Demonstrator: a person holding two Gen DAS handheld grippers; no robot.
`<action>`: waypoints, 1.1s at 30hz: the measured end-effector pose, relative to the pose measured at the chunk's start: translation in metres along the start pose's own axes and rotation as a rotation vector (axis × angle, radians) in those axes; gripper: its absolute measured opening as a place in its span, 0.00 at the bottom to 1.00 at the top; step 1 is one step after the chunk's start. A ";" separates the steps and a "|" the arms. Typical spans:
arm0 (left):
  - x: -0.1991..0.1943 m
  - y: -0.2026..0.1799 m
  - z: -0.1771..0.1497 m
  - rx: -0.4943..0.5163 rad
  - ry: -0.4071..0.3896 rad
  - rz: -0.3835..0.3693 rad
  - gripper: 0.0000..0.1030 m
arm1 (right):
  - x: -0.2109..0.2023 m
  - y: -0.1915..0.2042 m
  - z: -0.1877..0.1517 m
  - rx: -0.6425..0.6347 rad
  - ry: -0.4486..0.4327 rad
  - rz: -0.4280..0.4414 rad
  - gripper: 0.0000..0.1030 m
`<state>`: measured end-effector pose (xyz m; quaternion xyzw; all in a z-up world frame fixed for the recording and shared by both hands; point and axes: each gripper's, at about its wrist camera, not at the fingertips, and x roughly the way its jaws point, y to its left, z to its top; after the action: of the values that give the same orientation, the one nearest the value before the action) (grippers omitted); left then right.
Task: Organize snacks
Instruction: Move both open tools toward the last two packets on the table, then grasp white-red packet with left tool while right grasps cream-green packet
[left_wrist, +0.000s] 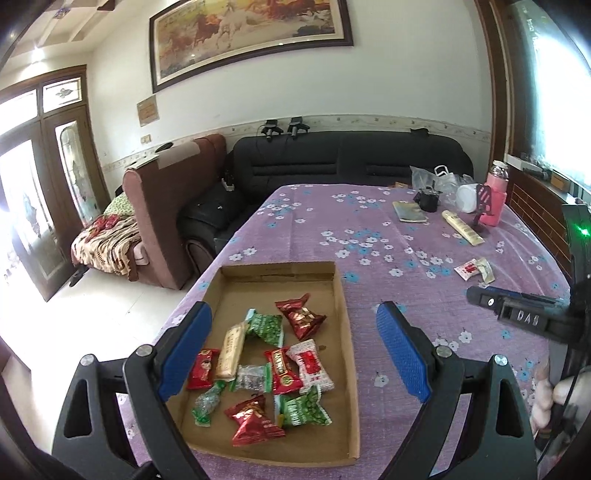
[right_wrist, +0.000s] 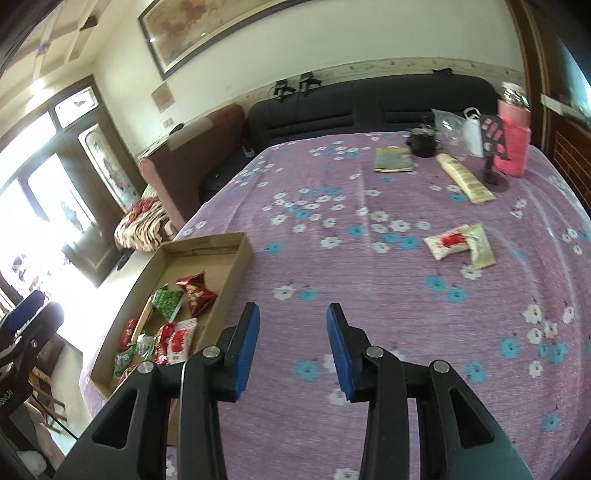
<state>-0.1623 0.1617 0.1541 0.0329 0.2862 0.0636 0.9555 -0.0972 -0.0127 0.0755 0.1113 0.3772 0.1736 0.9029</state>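
Note:
A shallow cardboard tray (left_wrist: 341, 295) sits at the near left of the purple flowered table and holds several wrapped snacks in red, green, white and beige (left_wrist: 280, 365). My left gripper (left_wrist: 295, 325) is open and empty above the tray. The tray also shows in the right wrist view (right_wrist: 240, 254). My right gripper (right_wrist: 291, 325) is open and empty over bare cloth to the tray's right. A white-and-red snack packet (right_wrist: 448, 243) and a pale packet (right_wrist: 480, 247) lie together on the cloth further right; they also show in the left wrist view (left_wrist: 474, 268).
At the table's far right stand a pink bottle (right_wrist: 513, 136), a black cup (right_wrist: 423, 142), a plastic bag (right_wrist: 448, 127), a booklet (right_wrist: 393, 158), a long beige tube (right_wrist: 463, 179) and a small black stand (right_wrist: 495, 177). A black sofa (left_wrist: 351, 158) lies behind the table. The floor drops off left of the tray.

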 end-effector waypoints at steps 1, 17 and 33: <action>0.002 -0.002 0.001 0.000 0.004 -0.014 0.88 | -0.002 -0.011 0.001 0.019 -0.004 -0.006 0.37; 0.064 -0.065 0.017 0.005 0.158 -0.305 0.88 | 0.019 -0.191 0.050 0.315 0.011 -0.119 0.41; 0.176 -0.149 0.051 0.012 0.350 -0.588 0.88 | 0.083 -0.193 0.050 0.278 0.091 -0.125 0.16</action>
<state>0.0270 0.0376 0.0868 -0.0569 0.4434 -0.2117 0.8691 0.0371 -0.1603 -0.0077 0.2034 0.4445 0.0681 0.8697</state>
